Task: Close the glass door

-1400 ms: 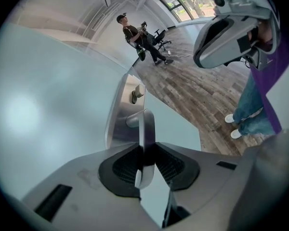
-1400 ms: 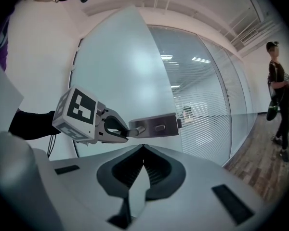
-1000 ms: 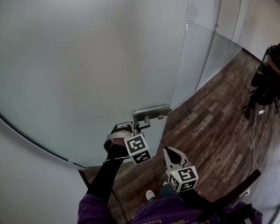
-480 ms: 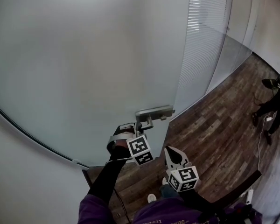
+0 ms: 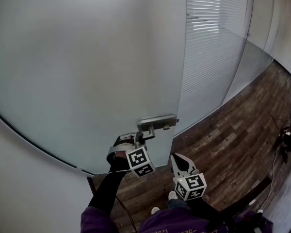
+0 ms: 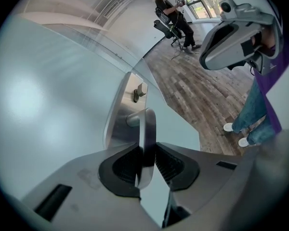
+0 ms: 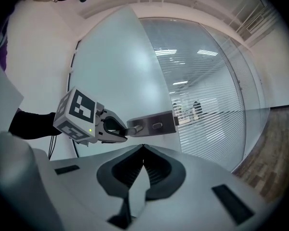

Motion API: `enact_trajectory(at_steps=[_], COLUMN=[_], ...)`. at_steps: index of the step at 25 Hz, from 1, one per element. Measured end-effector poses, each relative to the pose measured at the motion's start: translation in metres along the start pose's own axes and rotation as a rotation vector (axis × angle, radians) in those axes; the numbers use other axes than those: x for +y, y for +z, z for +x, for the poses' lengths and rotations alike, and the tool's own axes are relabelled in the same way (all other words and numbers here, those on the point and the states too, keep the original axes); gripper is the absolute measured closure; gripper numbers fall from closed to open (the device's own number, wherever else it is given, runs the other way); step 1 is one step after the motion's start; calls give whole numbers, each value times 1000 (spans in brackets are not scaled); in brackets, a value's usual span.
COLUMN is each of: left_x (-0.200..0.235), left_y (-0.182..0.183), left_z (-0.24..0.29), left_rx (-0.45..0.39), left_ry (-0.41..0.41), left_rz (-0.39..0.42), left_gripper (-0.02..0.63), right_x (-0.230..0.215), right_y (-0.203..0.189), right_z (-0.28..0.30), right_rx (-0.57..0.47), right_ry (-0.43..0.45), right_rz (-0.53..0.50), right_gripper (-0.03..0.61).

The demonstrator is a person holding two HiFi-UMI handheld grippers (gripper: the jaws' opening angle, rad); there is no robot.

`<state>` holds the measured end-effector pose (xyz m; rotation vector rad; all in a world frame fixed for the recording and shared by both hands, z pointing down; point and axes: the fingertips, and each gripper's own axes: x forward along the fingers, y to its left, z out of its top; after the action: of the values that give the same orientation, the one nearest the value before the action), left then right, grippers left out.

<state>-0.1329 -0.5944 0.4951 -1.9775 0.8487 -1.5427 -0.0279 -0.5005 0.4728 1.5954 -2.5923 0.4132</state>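
Handle [image 6: 147,124] of the glass door [image 5: 87,72] is clamped in the left gripper [image 6: 145,150]; the right gripper [image 7: 143,150] is near it, jaws together, empty.

Glass door [image 5: 87,72]: straight ahead of me.
Handle [image 5: 155,123]: at the door's right edge, between the jaws of my left claw [image 5: 139,139].
Right claw [image 5: 180,160]: right of the left one, apart from the door.
Blinds [image 5: 211,47]: right of the door.
Floor [image 5: 223,144]: below, right.
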Motion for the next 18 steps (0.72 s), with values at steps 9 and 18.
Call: enact_trajectory(at_steps=[9,18], left_x=[-4,3], left_y=[4,5], left_z=[7,24], left_rx=[24,75], left_ry=[63,94], left_rz=[-39,-68], left_gripper=[525,525], right_x=[-21,-39], right_y=[-13,-23], right_z=[-9,-9], right_rx=[8,19], right_ry=[75,122], right_rz=[5,12], right_gripper=[581,581])
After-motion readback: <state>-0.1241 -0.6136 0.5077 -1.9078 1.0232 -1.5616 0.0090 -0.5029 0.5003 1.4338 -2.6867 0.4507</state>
